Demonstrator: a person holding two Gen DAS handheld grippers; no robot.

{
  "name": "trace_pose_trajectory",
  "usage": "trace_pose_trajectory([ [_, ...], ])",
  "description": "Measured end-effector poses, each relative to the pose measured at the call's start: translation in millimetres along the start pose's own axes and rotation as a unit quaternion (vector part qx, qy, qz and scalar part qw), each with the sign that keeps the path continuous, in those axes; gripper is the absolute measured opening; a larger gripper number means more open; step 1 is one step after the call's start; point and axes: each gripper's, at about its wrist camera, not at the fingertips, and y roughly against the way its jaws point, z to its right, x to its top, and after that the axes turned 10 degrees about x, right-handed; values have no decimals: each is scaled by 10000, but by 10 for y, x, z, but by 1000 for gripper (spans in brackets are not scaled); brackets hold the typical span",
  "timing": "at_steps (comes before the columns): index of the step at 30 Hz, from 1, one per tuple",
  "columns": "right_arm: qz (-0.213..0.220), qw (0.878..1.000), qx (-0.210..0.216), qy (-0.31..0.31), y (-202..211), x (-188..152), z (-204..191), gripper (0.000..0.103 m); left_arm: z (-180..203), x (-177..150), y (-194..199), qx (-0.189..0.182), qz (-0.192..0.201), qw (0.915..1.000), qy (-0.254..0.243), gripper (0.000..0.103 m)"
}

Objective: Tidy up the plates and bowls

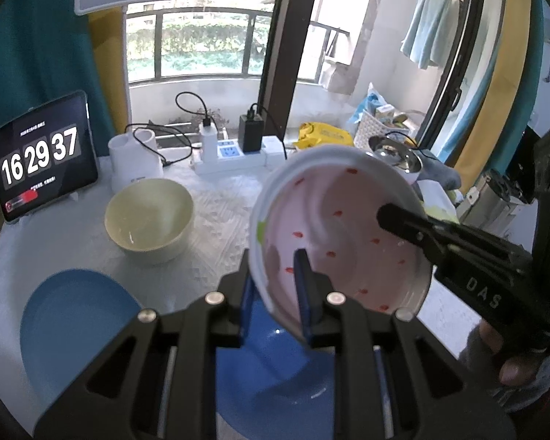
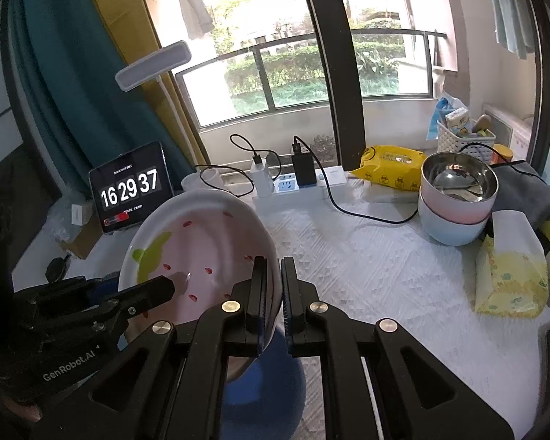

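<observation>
A pink plate [image 1: 341, 227] with red specks and a green leaf mark hangs tilted above the table, gripped from two sides. My left gripper [image 1: 275, 267] is shut on its near-left rim, one blue pad [image 1: 304, 293] inside the dish. My right gripper [image 2: 273, 293] is shut on the opposite rim of the pink plate [image 2: 201, 249]; its upper finger [image 1: 392, 218] lies across the plate's face. Under the plate sits a dark blue dish [image 1: 275, 374], with a light blue plate [image 1: 73, 322] to its left. A cream bowl [image 1: 148, 220] stands further back.
Stacked bowls [image 2: 458, 198], steel in pink in pale blue, stand at the right rear. A tablet clock [image 2: 130, 190], a power strip [image 2: 293, 187] with cables, a white cup [image 1: 135, 161], a yellow wipes pack [image 2: 388, 167], a tissue pack [image 2: 509, 267] and a basket [image 2: 462, 139] line the table's edges.
</observation>
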Motion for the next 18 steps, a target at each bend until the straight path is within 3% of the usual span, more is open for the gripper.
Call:
trace_pose_trajectory([
  [18, -175, 9998, 56, -55, 64, -225, -135, 8, -19, -317, 136, 84, -126, 9999, 9, 21],
])
